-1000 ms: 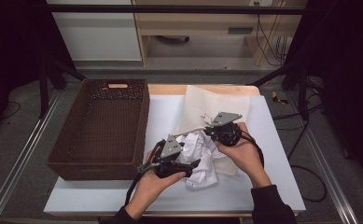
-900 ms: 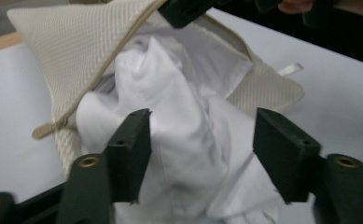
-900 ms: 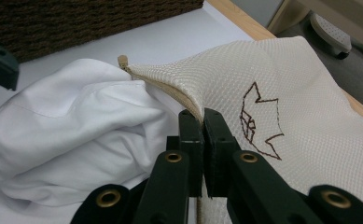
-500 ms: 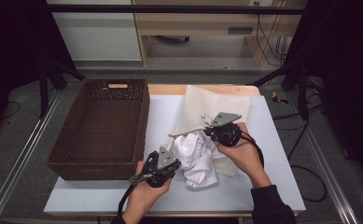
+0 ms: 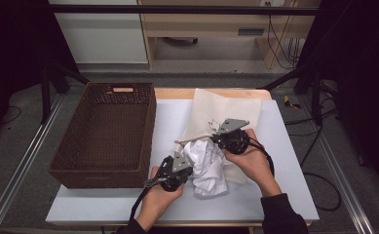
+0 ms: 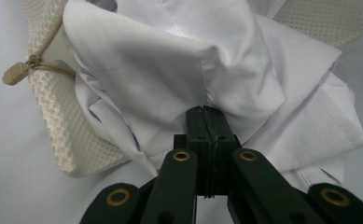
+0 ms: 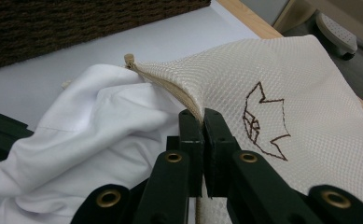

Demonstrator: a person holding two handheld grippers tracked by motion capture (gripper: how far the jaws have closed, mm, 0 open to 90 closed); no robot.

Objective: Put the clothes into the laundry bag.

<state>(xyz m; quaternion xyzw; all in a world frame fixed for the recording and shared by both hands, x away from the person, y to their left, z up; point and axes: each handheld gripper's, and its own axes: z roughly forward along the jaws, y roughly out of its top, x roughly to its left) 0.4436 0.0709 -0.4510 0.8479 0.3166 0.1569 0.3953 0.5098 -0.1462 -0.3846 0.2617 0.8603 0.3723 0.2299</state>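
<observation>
Left gripper (image 6: 206, 112): you have its jaws pinched together on a fold of the white cloth (image 6: 179, 70); they have just been closing, and the fabric now sits clamped between the pads.
Right gripper (image 7: 202, 116): your jaws are clamped on the rim of the cream mesh bag (image 7: 282, 84), at its opening, holding that edge lifted.
White cloth: crumpled on the white table (image 5: 284, 161) between your two hands, partly inside the mouth of the bag and partly spilling out toward you.
Mesh bag: lying flat behind the cloth, reaching to the far edge of the table, with a brown stitched outline (image 7: 263, 121) on its upper face and a tan zipper pull (image 6: 16, 73) at the opening.
Basket (image 5: 106, 136): dark woven, to the left of your left hand, apart from the cloth.
</observation>
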